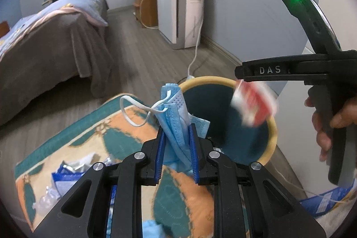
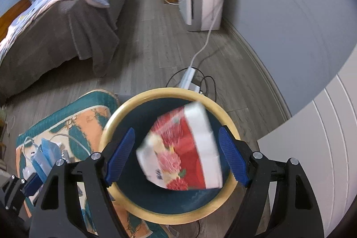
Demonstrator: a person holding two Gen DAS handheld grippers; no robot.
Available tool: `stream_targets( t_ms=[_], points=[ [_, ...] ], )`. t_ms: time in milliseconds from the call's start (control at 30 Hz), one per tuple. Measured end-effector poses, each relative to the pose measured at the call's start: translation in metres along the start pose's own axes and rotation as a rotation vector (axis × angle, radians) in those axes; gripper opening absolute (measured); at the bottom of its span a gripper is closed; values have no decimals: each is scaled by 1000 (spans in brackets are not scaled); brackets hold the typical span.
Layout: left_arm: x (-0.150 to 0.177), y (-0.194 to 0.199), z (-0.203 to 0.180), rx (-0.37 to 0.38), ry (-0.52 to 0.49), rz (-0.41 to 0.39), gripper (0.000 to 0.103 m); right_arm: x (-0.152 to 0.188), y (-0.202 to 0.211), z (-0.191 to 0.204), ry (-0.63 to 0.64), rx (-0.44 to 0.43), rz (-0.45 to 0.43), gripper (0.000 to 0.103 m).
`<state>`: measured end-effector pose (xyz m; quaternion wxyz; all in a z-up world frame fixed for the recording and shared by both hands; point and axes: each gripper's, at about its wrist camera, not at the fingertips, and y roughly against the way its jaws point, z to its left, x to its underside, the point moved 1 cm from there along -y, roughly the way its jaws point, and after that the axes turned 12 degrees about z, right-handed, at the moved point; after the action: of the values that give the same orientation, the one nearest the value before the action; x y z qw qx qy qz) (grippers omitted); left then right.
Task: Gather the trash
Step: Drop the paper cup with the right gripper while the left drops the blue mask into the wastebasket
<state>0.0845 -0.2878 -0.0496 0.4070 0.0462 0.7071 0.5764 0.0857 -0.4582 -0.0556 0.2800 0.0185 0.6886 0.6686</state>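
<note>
My left gripper (image 1: 177, 139) is shut on a crumpled blue face mask (image 1: 174, 117) with white ear loops, held just left of the dark bin with a tan rim (image 1: 273, 124). My right gripper (image 2: 176, 153) is open above the bin (image 2: 125, 113). A red and white wrapper (image 2: 185, 148) is blurred between the open fingers, over the bin's mouth, touching neither pad. In the left wrist view the wrapper (image 1: 254, 102) hangs just below the right gripper (image 1: 239, 73). The mask also shows in the right wrist view (image 2: 43, 158).
A teal and orange rug (image 1: 96, 133) lies left of the bin, with foil and blue wrappers (image 1: 67, 173) on it. A bed (image 1: 44, 37) stands left. A white appliance (image 1: 180, 10), power strip (image 2: 189, 79) and cables sit behind the bin. A white panel (image 2: 323, 137) is right.
</note>
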Motion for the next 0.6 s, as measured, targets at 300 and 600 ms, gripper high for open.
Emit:
stream_targets(
  t_ms=[300, 600],
  points=[
    [-25, -23, -31, 2, -73, 1, 21, -2, -4, -19, -85, -3, -4, 77],
    [-34, -33, -48, 27, -86, -16, 69, -3, -7, -22, -104, -10, -3, 85]
  ],
)
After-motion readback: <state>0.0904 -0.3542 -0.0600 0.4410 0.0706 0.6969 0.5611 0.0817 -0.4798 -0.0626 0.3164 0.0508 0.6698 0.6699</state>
